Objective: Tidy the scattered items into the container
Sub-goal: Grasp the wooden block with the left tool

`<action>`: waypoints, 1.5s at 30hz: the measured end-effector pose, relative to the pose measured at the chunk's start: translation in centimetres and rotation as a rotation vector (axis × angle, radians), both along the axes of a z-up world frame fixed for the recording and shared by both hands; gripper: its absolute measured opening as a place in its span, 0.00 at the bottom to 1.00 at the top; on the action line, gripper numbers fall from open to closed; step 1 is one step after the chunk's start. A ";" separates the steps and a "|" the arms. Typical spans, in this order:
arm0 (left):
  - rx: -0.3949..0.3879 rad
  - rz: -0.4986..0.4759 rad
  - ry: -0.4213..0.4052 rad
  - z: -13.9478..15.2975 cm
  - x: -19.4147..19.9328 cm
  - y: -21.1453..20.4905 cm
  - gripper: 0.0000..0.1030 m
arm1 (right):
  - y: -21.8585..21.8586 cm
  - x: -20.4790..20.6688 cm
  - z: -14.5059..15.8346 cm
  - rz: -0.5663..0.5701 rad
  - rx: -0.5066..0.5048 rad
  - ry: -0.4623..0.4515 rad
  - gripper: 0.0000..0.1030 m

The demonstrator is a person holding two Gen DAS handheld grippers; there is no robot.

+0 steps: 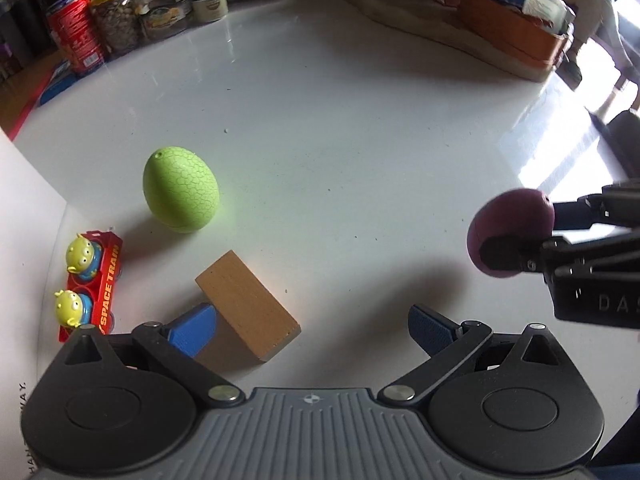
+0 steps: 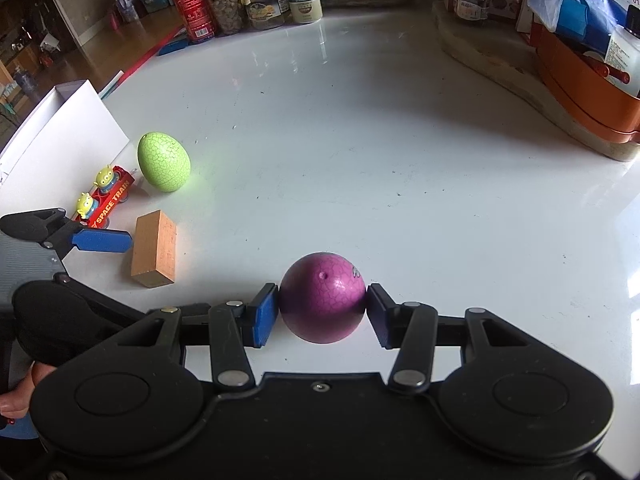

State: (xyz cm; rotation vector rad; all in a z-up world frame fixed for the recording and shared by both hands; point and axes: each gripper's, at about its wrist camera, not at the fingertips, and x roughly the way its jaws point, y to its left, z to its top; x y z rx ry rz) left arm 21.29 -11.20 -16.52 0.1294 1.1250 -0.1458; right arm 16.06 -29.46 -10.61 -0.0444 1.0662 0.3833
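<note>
My right gripper is shut on a purple egg, both pads touching its sides; it also shows in the left wrist view at the right. My left gripper is open, its left finger beside a wooden block that lies on the white table. A green egg stands beyond the block. A red toy train with two green aliens sits by the white box at the left. In the right wrist view I see the block, green egg and train.
Jars and cans line the table's far edge. A wooden board with an orange tray of packets stands at the far right. A red can is at the far left.
</note>
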 end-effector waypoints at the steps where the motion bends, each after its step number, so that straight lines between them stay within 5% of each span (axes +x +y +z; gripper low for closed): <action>1: -0.030 0.033 0.015 0.2 0.4 0.7 0.99 | -0.1 0.0 0.2 -0.003 0.002 -0.003 0.48; 7: -0.172 0.220 0.126 -0.2 2.6 5.3 0.99 | -0.6 0.4 0.8 -0.030 0.013 -0.018 0.48; 27: -0.059 0.250 0.136 -2.2 4.1 1.9 0.89 | -1.2 0.8 -0.4 -0.047 -0.006 0.018 0.48; 33: -0.044 0.249 0.118 -1.6 4.4 1.3 0.64 | -1.1 0.7 -0.6 -0.044 -0.012 0.025 0.48; 34: -0.029 0.250 0.109 -1.4 4.4 1.2 0.53 | -1.1 0.7 -0.6 -0.044 -0.014 0.026 0.48; 35: -0.013 0.250 0.098 -1.3 4.4 1.0 0.28 | -1.0 0.7 -0.7 -0.043 -0.014 0.028 0.48; 45: -0.033 0.254 0.111 -0.9 4.1 1.4 0.28 | -1.0 0.4 -0.5 -0.062 -0.003 0.035 0.47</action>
